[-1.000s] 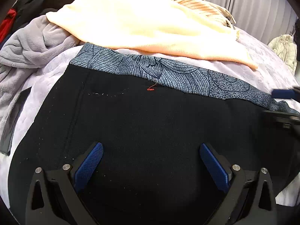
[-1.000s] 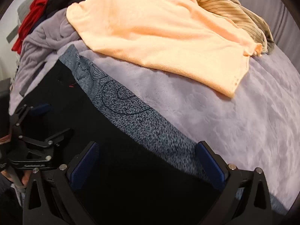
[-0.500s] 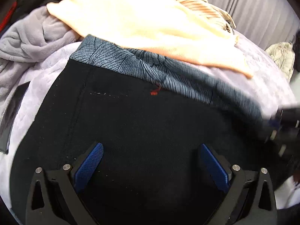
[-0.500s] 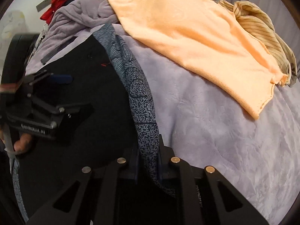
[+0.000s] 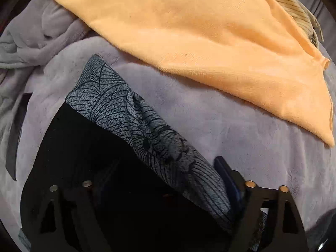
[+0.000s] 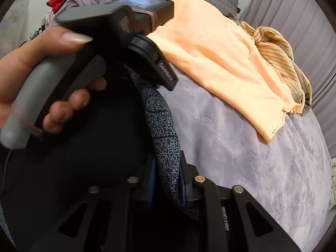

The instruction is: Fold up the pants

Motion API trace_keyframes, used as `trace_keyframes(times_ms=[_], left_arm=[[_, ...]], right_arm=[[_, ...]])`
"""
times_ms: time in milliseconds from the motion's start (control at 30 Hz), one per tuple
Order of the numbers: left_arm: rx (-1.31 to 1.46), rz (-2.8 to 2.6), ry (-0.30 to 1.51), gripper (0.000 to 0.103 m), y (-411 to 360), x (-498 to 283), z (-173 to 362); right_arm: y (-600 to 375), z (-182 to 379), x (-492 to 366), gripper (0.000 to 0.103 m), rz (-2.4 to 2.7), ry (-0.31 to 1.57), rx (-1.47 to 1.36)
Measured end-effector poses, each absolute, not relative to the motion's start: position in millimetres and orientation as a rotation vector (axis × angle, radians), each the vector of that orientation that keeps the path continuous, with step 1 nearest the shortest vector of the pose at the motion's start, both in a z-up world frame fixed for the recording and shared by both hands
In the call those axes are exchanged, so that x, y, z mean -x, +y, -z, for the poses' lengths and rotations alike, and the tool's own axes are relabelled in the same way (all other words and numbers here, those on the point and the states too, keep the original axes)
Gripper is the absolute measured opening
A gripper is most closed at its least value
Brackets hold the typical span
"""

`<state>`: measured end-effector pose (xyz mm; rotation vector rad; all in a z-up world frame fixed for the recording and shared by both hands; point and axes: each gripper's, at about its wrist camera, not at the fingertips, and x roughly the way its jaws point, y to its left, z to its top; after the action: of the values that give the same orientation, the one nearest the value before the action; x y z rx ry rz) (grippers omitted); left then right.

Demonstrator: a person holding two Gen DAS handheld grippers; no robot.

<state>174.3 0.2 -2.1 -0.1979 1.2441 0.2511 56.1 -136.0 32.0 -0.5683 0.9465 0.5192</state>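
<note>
The black pants (image 5: 88, 157) with a grey patterned waistband (image 5: 130, 115) lie on the lavender blanket. My left gripper (image 5: 166, 180) hangs low over the pants, its jaws part closed around the bunched waistband and black fabric; whether they pinch is unclear. My right gripper (image 6: 168, 180) is shut on the waistband (image 6: 163, 130), which runs up between its fingers. The left gripper's body and the hand holding it (image 6: 63, 79) fill the left of the right wrist view, close above the pants (image 6: 84, 157).
An orange towel (image 5: 210, 42) lies just beyond the waistband, with a striped garment (image 6: 279, 63) behind it. A grey fleece (image 5: 31, 37) is bunched at far left. The lavender blanket (image 5: 231, 126) covers the bed. Curtains (image 6: 304, 21) hang at right.
My left gripper moved forward to the waistband and its jaws narrowed around the fabric. The right gripper stays shut on the waistband and has swung towards the left gripper, folding the waistband over.
</note>
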Motion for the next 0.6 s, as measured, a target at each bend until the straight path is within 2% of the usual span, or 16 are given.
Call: trace_keyframes(times_ms=[33,67,100,133,167,200,267,367,500,600], left_arm=[[0.192,-0.243,1.235,0.064,-3,-171,-1],[0.181,-0.240,1.231,0.055,-6,-168,-2],[0.170,-0.237,1.229,0.047,-7,-165,-3],[0.165,-0.228,1.227,0.045,-8,-162,-4],[0.169,-0.210,1.222,0.040,-7,-158,-7],[0.179,-0.192,1.215,0.030,-5,-153,-10],[0.222,-0.155,1.198,0.022,-3,-138,-20],[0.243,-0.114,1.098,0.019,-4,-94,-57],[0.322,-0.036,0.954,0.019,39,-30,-103],[0.386,0.017,0.900,0.019,61,20,-117]], right_arm=[[-134,-27,-65,0.076,-0.532,0.981,0.552],[-135,-20,-76,0.081,-0.537,1.014,0.531],[-136,-15,-84,0.075,-0.549,1.049,0.502],[-138,-12,-91,0.066,-0.577,1.088,0.445],[-141,-14,-95,0.042,-0.596,1.111,0.378],[-143,-21,-94,0.025,-0.587,1.100,0.350],[-145,-39,-80,0.018,-0.593,1.050,0.338],[-141,-71,-40,0.016,-0.620,0.969,0.352],[-128,-107,32,0.016,-0.606,0.864,0.437],[-121,-123,87,0.016,-0.629,0.823,0.444]])
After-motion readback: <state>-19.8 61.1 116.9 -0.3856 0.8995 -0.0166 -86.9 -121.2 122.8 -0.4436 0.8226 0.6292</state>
